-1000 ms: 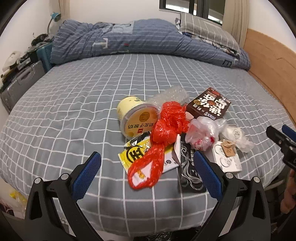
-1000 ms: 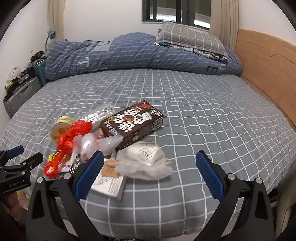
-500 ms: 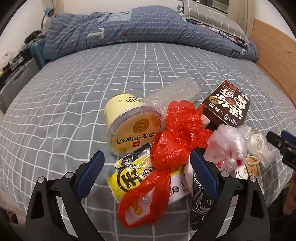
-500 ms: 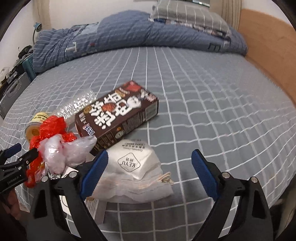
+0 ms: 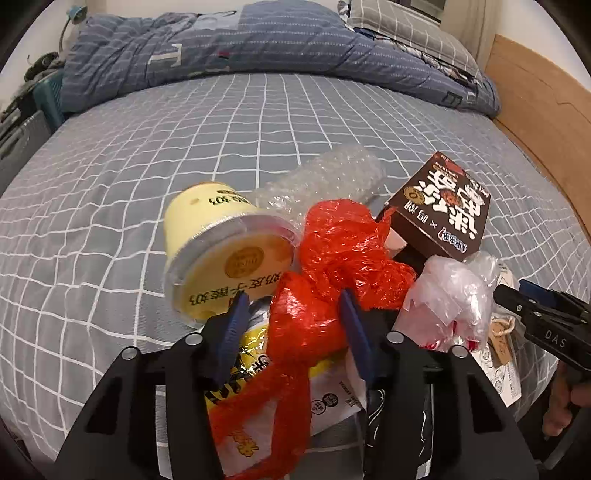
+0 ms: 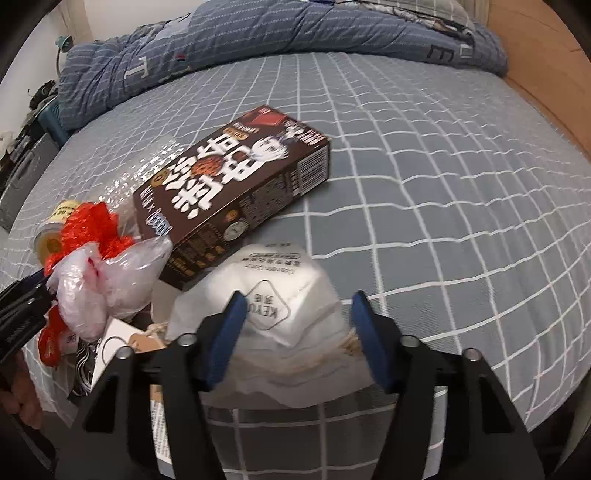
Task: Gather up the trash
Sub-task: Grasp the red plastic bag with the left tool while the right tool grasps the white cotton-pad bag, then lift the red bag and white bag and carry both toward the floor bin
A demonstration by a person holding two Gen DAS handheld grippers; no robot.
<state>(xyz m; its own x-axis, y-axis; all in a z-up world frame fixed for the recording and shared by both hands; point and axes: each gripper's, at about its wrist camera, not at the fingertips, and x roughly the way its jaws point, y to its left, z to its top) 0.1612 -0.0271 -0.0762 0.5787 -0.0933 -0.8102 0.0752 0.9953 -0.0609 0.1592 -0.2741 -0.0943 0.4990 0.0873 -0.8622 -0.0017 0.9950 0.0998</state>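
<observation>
1. Heaped near the front edge of the grey checked bed sheet (image 5: 184, 122), presumably to bring the trash within reach of both grippers.
2. Left gripper (image 5: 295, 314) partly closed, blue pads on either side of the red plastic bag (image 5: 332, 266), pads touching or nearly touching the crinkled film; firm clamping not certain. Likely chosen because the bunched middle gives a soft handle to pinch.
3. Right gripper (image 6: 297, 317) partly closed around the white KEYU pouch (image 6: 280, 291), pads just beside its two flanks; full contact not clear. Pouch puffy and light, likely to compress on squeezing.
4. Count of trash visible: one red plastic bag; one yellow pudding cup (image 5: 221, 251) lying on its side, lid toward the camera; one roll of bubble wrap (image 5: 325, 177) behind it; one brown snack box (image 6: 236, 177) lying flat; one clear crumpled bag (image 5: 450, 299) with red marks; one yellow snack wrapper (image 5: 247, 354) under the red bag; one white KEYU pouch; one black-patterned flat packet (image 6: 86, 362); one white card with a brown tag (image 5: 502, 339).
5. Two grippers in all, one per item.
6. Folded blue quilt (image 5: 229, 40) and one grey pillow (image 5: 399, 29) at the far end, well apart from the heap.
</observation>
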